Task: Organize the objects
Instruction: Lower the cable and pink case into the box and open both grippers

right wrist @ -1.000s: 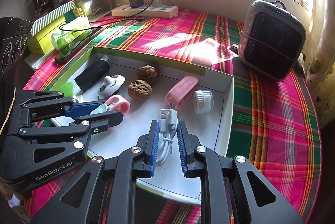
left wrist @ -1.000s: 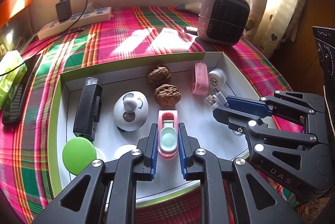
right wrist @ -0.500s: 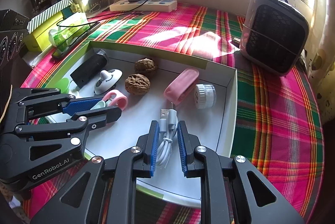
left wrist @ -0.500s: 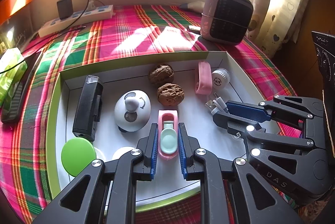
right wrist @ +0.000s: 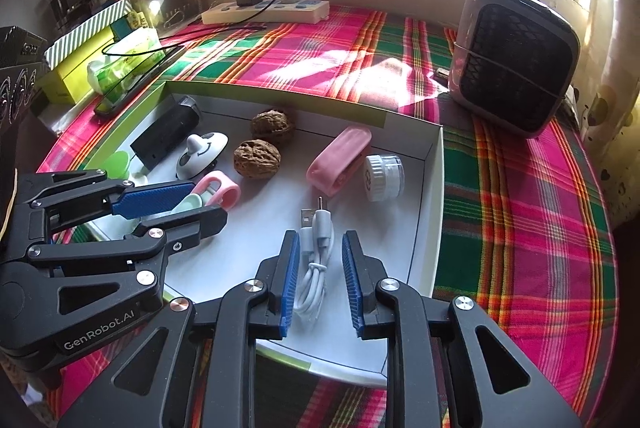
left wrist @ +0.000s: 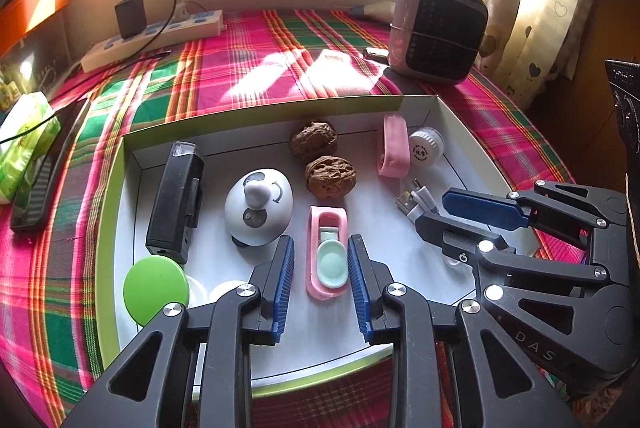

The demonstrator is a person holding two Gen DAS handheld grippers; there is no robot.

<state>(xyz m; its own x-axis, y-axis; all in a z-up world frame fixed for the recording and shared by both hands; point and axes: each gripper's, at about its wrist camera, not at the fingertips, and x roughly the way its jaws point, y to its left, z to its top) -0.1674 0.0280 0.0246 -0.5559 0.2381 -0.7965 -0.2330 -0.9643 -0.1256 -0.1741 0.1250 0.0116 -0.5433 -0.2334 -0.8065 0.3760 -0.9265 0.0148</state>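
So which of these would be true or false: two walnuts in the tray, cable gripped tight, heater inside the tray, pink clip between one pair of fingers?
1. Two walnuts lie in the tray. True.
2. The right gripper squeezes the white cable. False: its fingers have just been opening and stand apart from it.
3. The heater sits inside the tray. False: it stands on the plaid cloth beyond it.
4. The pink clip lies between the left gripper fingers. True, untouched.

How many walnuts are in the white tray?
2. One walnut lies near the tray's back wall; the other walnut sits just in front of it, toward the pink clip. None seem hidden.
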